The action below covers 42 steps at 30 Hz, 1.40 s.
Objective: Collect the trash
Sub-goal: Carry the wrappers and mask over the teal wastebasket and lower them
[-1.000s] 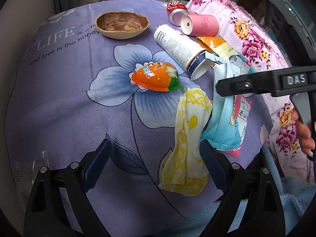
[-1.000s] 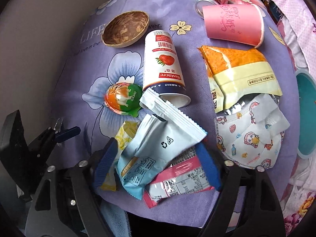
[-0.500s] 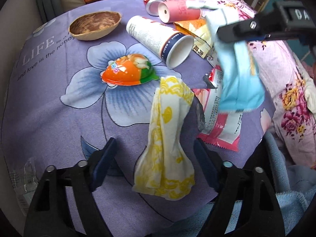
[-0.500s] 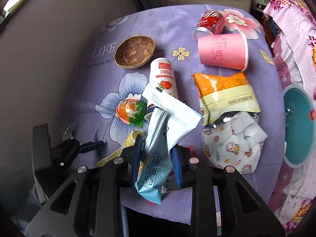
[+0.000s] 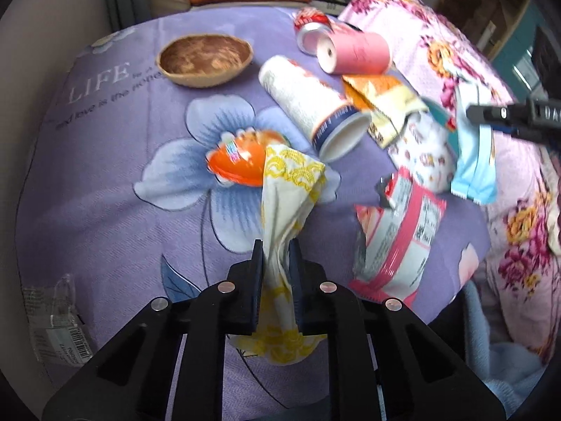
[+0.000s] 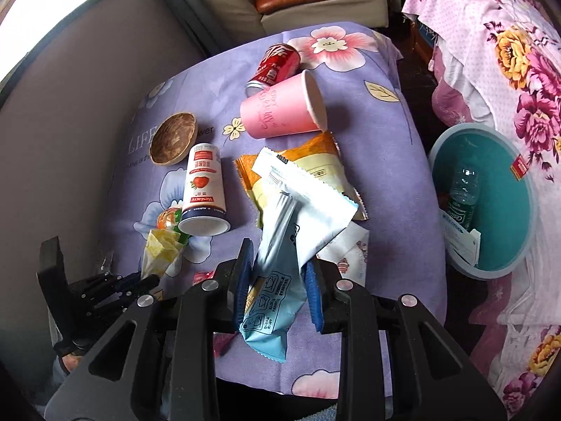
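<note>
Both jaws pinch trash: left gripper (image 5: pixel 277 259) clamps the yellow napkin (image 5: pixel 287 189), right gripper (image 6: pixel 278 273) the blue wrapper (image 6: pixel 277 301) (above the purple-clothed desk (image 6: pixel 385 161)).

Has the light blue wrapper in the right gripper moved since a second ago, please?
Yes. The light blue wrapper, clamped in the right gripper, was lifted off the purple tablecloth and carried right, toward the teal bin.

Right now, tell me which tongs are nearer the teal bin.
Right. The right tongs, shut on the blue wrapper, hang above the table edge beside the teal bin. The left tongs, pinching the yellow napkin, sit farther off across the table.
</note>
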Tool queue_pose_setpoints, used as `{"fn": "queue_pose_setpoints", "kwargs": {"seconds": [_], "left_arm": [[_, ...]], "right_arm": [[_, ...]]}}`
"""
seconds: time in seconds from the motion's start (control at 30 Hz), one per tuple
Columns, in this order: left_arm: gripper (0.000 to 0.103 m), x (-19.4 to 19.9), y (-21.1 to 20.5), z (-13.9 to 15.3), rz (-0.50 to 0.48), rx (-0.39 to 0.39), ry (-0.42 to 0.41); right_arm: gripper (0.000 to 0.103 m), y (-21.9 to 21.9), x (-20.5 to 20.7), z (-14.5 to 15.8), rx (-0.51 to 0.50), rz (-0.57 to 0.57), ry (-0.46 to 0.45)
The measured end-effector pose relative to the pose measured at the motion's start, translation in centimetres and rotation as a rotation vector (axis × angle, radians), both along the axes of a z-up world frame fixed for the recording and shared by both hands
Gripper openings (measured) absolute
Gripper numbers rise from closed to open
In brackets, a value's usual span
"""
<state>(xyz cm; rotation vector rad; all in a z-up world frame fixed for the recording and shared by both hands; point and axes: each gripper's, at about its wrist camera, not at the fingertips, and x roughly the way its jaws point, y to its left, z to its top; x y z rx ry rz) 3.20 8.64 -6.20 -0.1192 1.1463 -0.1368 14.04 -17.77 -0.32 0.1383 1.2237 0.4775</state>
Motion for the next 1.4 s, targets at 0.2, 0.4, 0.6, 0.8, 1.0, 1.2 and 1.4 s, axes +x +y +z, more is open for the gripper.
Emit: {"fn": "queue_pose_setpoints", "kwargs": {"seconds": [0.2,0.4,0.6,0.8,1.0,1.2,1.4], "left_arm": [[0.015,2.0,-1.0,3.6,0.027,-0.016,-0.064],[0.015,4.6,-4.6,6.4,-0.014,-0.022,-0.121],[0.015,8.1,-10.6,7.9,-0.102,-0.047,-0.152],[0.015,10.9,-16.3,7.3,-0.182,-0.059,-0.133],[0.015,13.9,-21.1,6.3,-0.231,-0.071,-0.106],[0.015,16.4,-25.5,5.3,-0.287,-0.062,-0.077],[0.015,18.1,-29.3,3.6,-0.332,-0.07,-0.04]], "right_arm": [[0.027,-2.9,0.7,0.1,0.026,-0.043,-0.014],[0.027,-6.5,1.8,0.2,0.041,-0.108,-0.031],[0.027,-10.8,2.9,0.0,0.041,-0.188,-0.041],[0.027,-15.0,4.0,-0.5,0.036,-0.26,-0.047],[0.027,-19.1,5.2,-1.1,0.009,-0.332,-0.06],[0.028,-22.5,6.3,-1.7,-0.008,-0.384,-0.062],[0.028,-24.4,7.4,-2.9,-0.018,-0.402,-0.042]]}}
